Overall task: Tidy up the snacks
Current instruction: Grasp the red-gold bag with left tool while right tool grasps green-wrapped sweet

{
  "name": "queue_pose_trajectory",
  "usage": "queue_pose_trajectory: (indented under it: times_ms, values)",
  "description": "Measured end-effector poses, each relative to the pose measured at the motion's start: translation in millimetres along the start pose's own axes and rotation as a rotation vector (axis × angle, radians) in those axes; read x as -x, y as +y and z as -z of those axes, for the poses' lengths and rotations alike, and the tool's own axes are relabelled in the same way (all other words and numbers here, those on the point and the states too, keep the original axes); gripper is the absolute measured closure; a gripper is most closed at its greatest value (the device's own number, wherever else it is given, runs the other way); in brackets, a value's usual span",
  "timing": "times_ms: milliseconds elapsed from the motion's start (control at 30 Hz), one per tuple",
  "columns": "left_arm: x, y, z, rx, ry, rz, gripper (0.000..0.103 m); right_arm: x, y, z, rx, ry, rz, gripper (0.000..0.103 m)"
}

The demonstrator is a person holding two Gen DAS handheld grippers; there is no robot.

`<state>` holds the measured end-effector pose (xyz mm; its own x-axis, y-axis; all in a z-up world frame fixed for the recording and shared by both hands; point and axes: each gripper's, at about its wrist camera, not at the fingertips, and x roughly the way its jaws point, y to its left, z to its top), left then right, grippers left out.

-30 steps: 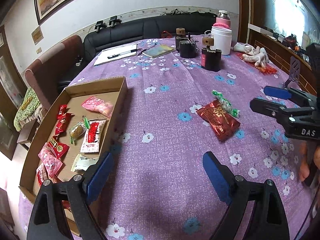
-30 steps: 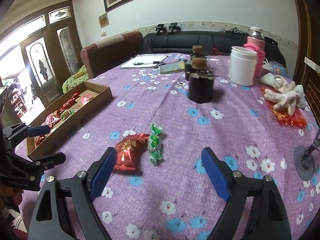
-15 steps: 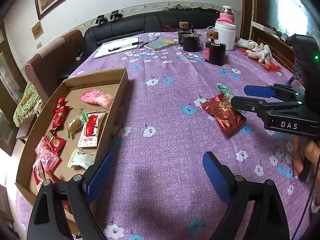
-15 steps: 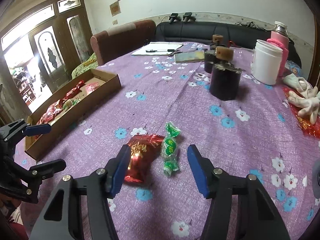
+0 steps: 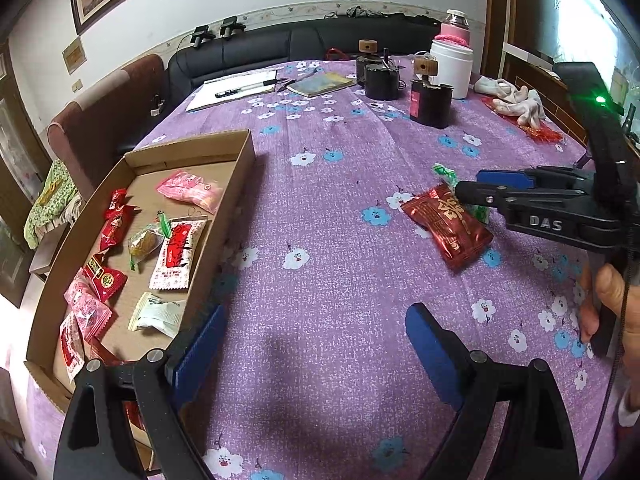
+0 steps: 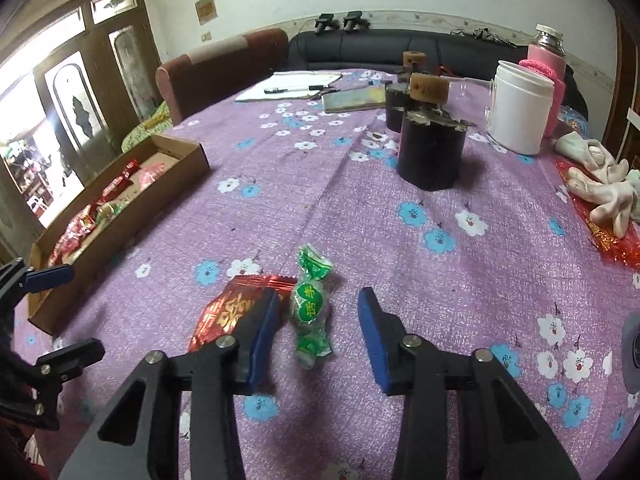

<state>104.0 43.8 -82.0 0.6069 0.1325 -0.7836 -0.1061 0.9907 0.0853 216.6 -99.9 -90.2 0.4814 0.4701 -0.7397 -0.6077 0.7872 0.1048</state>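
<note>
- Straddling the green candy (image 6: 311,307), your right gripper (image 6: 318,322) is partly open and grips nothing; its left finger (image 6: 262,330) overlaps the red packet (image 6: 232,310).
- Nudge right so only the candy gets pinched; contact with the cloth is hard to judge.
- Your left gripper (image 5: 312,350) waits wide open, empty, beside the cardboard box (image 5: 236,184).

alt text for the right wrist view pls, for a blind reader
The open right claw straddles a green wrapped candy on a purple flowered tablecloth, with a red snack packet just to its left. A cardboard box of snacks sits further left.
</note>
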Motion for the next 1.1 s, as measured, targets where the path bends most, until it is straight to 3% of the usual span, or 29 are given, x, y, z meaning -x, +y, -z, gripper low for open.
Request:
queue_pose_trajectory:
  times_ms: [300,533,833,1000,1100]
  values:
    - [-3,2,0,0.015,0.017,0.017,0.01,-22,14,-5,0.043,0.077,0.051,0.083]
    - [-9,-2,-10,0.047,0.033,0.055,0.01,-17,11,-3,0.032,0.067,0.051,0.083]
    - [-28,-35,-43,0.123,0.048,0.148,0.01,45,-16,10,-0.052,-0.048,0.053,0.083]
    - [-46,-60,-58,0.144,0.075,0.148,0.01,72,-29,21,-0.085,-0.082,0.052,0.083]
    - [-61,-73,-62,0.137,0.1,0.1,0.01,82,-34,27,-0.099,-0.095,0.047,0.083]
